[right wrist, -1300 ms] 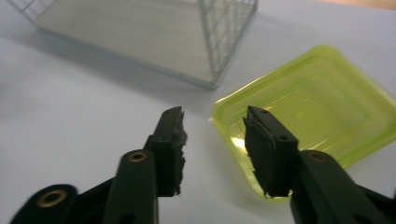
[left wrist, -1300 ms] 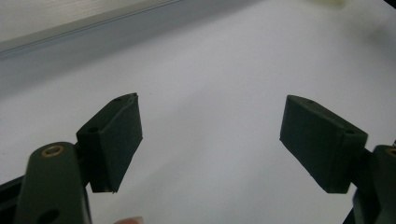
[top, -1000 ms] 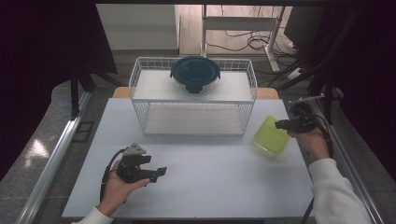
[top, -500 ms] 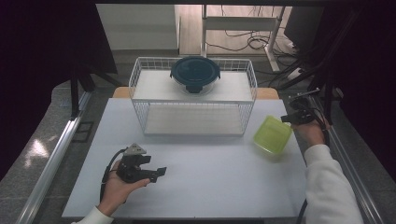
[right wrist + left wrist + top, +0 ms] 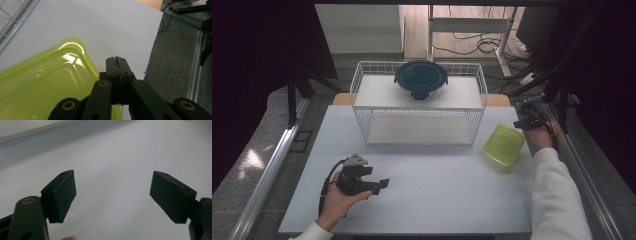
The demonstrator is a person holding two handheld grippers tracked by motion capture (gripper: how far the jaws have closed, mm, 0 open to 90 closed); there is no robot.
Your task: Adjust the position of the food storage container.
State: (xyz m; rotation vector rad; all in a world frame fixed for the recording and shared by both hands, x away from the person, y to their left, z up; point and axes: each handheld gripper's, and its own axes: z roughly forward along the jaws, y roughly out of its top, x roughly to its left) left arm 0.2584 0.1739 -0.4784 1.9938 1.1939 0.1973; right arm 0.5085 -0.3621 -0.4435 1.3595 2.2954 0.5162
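White tabletop stretches before me, dark floor around it. At left, my left gripper (image 5: 383, 183) rests on the table, jaws wide apart with nothing between them. Behind centre stands a wire basket (image 5: 362, 90) with a dark lidded bowl (image 5: 420, 79) on top. At right, the green container (image 5: 503, 145) lies on the table. My right gripper (image 5: 116, 59) has just closed empty beside its rim, so it now looks released.

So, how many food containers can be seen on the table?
2. A round container with a dark blue lid sits on top of the white wire rack. A yellow-green container lies right of the rack, beside the right claw.
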